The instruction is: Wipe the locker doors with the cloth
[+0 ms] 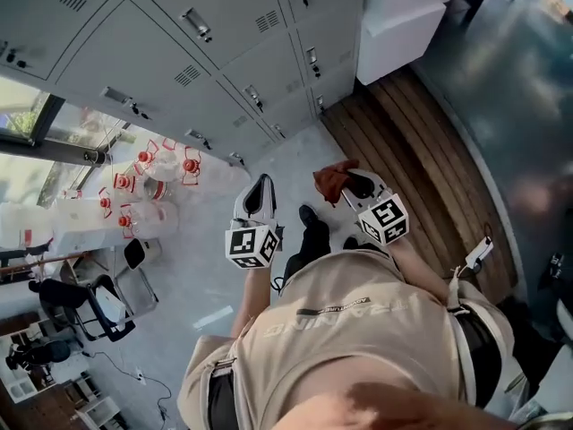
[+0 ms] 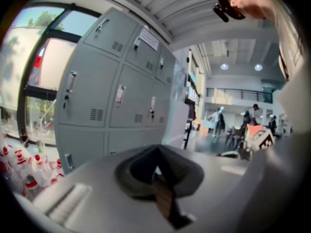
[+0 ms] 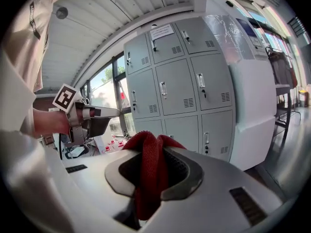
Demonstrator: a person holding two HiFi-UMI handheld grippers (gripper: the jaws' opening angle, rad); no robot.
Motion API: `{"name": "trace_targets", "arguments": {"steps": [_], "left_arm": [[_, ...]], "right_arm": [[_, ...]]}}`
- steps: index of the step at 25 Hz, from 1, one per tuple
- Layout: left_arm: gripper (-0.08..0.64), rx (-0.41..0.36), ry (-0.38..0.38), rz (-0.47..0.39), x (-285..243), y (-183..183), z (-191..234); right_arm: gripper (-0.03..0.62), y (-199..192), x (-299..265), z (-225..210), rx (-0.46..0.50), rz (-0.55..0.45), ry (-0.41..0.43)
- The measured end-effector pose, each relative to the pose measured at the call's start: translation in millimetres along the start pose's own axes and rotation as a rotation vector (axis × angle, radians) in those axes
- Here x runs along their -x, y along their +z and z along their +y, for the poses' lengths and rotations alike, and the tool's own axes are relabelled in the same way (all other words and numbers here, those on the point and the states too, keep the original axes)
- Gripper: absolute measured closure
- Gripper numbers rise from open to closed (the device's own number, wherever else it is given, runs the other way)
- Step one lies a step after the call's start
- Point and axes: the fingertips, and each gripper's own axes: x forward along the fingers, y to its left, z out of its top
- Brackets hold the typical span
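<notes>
Grey lockers (image 1: 179, 52) stand ahead, well apart from your right gripper (image 1: 344, 184) (clamped on red cloth (image 3: 146, 178)); left gripper (image 1: 260, 186) closed, empty.

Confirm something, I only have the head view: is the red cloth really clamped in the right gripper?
Observer: Yes. The right gripper view shows the right gripper with its jaws shut on the red cloth, a fold bulging above them.
Operator: And the left one?
Observer: The left gripper has its jaws together with nothing between them.
Operator: Anything stuck on the lockers?
Observer: A paper notice sits on one top-row locker door.
</notes>
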Motion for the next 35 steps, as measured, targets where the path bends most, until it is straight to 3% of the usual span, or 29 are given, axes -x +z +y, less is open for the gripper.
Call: {"name": "trace_targets", "arguments": {"steps": [5,9,15,20,25,35], "left_arm": [[0.555,-0.006,-0.095,-0.053,-52,45,33],[0.555,-0.068,-0.097,-0.09,-84,81,75],[0.555,-0.078,-0.044,-0.104,-110,106,134],[0.555,-0.067,0.014,-0.082,-112,104,153],[0.554,-0.08,0.096,-0.081,-121,119,162],[0.555,-0.061,0.254,-0.096,-144,139,162]], "right_arm": [[0.529,31,-35,-13,0.004,0.012,-0.049],[0.528,79,-80,-27,0.065,-0.021,-0.065],[0.529,139,-141,-38,0.123,-0.087,-0.038],[0.528,137,-174,-36,0.113,-0.063,0.044],[0.529,143,-211,-36,0.1,-0.059,0.178],[0.528,202,-260,-56,0.232,-0.132,0.376]]}}
